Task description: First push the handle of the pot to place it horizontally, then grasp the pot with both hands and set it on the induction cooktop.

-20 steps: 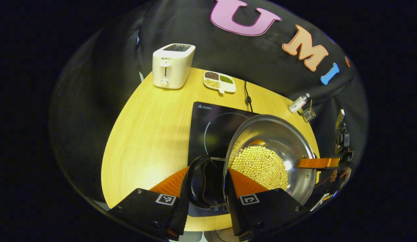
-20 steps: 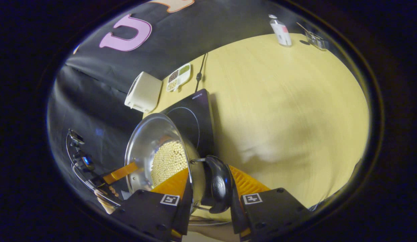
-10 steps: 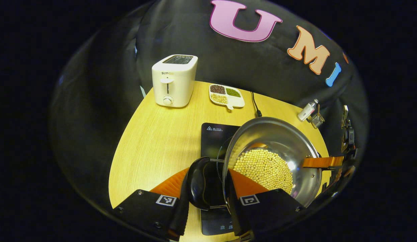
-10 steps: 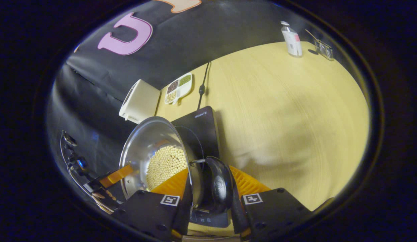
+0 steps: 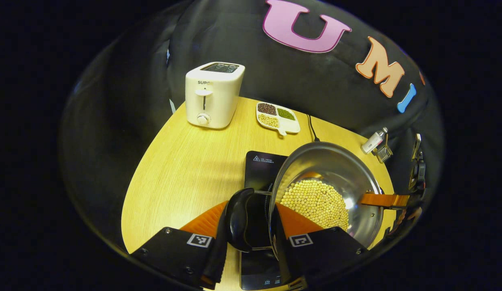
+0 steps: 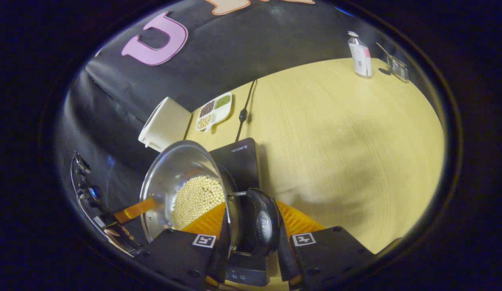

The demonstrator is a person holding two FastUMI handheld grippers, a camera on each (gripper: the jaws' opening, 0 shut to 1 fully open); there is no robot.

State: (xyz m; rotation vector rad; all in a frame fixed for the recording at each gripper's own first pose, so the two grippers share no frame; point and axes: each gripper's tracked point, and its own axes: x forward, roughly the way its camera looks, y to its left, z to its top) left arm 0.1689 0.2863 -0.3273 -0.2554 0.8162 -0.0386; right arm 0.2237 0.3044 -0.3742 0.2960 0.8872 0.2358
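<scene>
Pot (image 5: 327, 190) shifted farther over cooktop (image 5: 261, 169), both tongs clamped.

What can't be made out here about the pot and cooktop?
- Whether the pot base touches the induction cooktop: left gripper view, hidden by the pot's own body.
- Cooktop control panel: right gripper view, cut off by the right gripper.
- Bottle label: right gripper view, too small.
</scene>
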